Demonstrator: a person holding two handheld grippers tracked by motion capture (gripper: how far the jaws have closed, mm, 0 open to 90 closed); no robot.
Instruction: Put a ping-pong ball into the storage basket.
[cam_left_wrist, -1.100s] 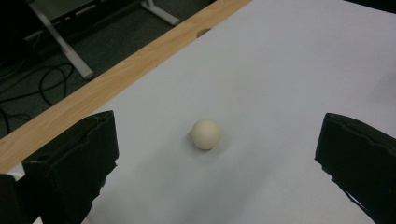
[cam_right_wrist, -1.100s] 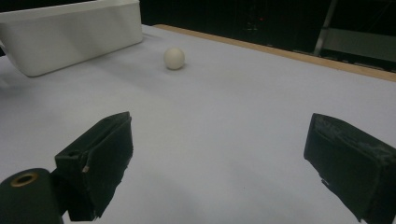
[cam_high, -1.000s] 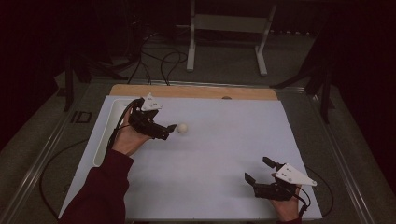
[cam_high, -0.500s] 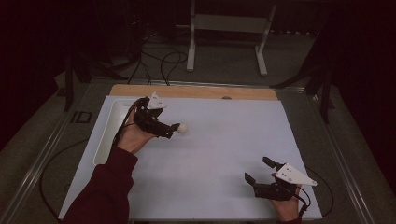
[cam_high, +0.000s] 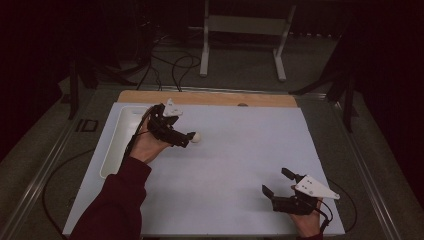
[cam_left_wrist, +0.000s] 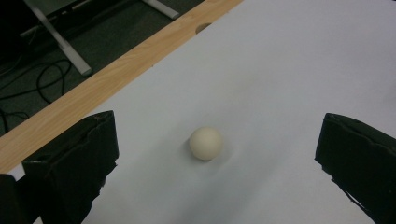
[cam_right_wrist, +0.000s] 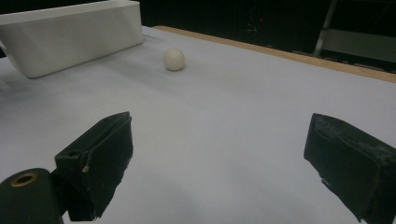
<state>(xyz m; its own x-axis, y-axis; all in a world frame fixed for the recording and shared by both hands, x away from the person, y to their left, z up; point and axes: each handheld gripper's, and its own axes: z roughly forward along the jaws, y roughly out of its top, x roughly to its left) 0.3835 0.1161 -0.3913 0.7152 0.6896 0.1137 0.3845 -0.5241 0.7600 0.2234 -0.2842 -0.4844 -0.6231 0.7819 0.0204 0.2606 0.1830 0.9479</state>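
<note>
Now | white sheet (cam_high: 235, 170) on wooden table (cam_high: 210, 98) | dark room | both jaws wide open, empty | ball (cam_left_wrist: 205, 143) between left jaws

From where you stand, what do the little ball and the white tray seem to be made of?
The ball: matte, cream, evenly round, with no shine; perhaps wood or plastic, I cannot tell which. The tray: smooth white walls with rounded edges, probably plastic.

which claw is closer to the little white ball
Left. The left claw sits open right beside the ball; the right claw is far off at the table's near edge.
</note>
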